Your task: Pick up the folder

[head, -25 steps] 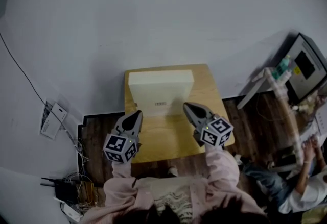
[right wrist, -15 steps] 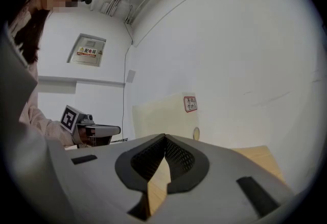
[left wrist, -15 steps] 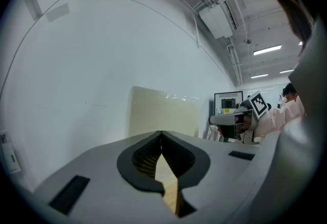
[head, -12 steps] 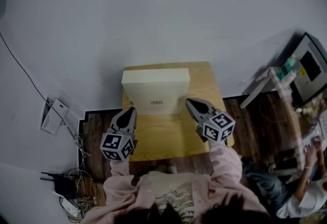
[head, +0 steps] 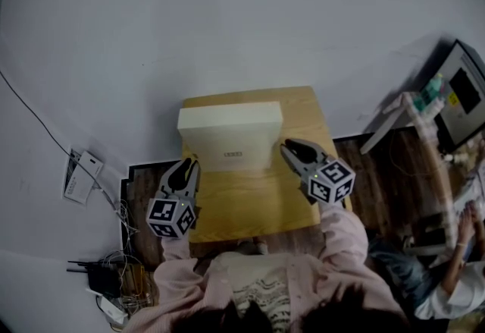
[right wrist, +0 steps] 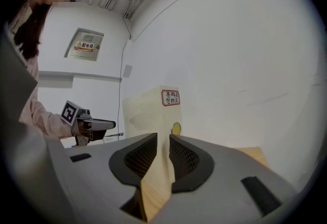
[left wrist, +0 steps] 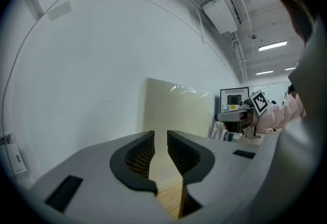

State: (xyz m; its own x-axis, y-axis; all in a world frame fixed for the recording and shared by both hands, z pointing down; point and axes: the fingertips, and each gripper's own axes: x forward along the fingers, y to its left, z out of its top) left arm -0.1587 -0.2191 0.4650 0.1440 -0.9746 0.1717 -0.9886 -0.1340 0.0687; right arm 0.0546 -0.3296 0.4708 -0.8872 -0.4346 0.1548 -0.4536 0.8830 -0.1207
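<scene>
A cream box folder (head: pixel 229 134) stands upright at the back of a small wooden table (head: pixel 250 202), with a label on its front. My left gripper (head: pixel 189 163) sits by the folder's near left corner and my right gripper (head: pixel 286 146) by its near right corner, neither touching it. In the left gripper view the folder (left wrist: pixel 179 110) rises ahead beyond my left gripper (left wrist: pixel 160 139). In the right gripper view its labelled end (right wrist: pixel 148 110) shows past my right gripper (right wrist: pixel 163 139). The jaws of both grippers are opening, a narrow gap with nothing in it.
A plain white wall stands right behind the table. On the floor at left lie a white device (head: pixel 79 176), a router and cables (head: pixel 98 278). At right are a desk with a monitor (head: pixel 462 96) and a seated person (head: pixel 455 263).
Both grippers have edged forward toward the folder's sides, the right one a little outward. The folder has not moved on the table.
</scene>
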